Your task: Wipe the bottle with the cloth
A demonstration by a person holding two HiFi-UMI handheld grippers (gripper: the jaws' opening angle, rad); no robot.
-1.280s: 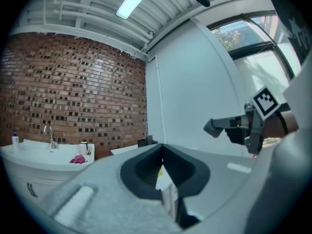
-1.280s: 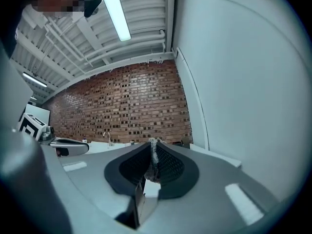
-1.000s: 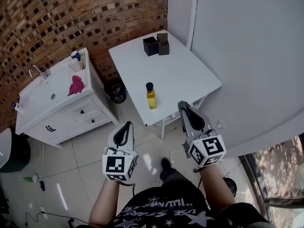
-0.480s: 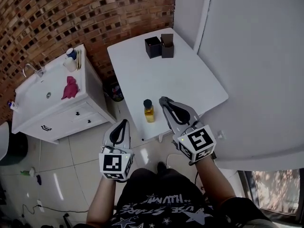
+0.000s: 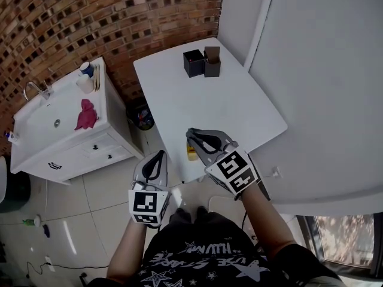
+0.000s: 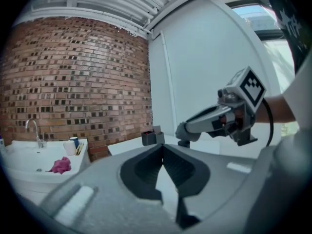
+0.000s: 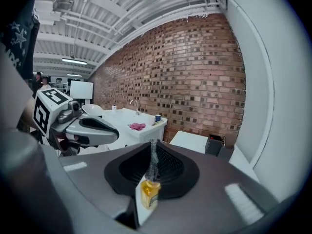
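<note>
White table (image 5: 239, 100) is seen at centre frame, white sink cabinet (image 5: 66, 142) at left. Left gripper (image 5: 158, 158) is held at lower centre over the floor, jaws clenched together, nothing gripped. Right gripper (image 5: 192, 136) is placed at the table's near edge, jaws also closed tip to tip. Pink cloth (image 5: 84, 114) is left on the cabinet top, left of frame. Yellow bottle (image 5: 191, 154) is stood at the table edge, partly covered by the right gripper; contact cannot be told.
</note>
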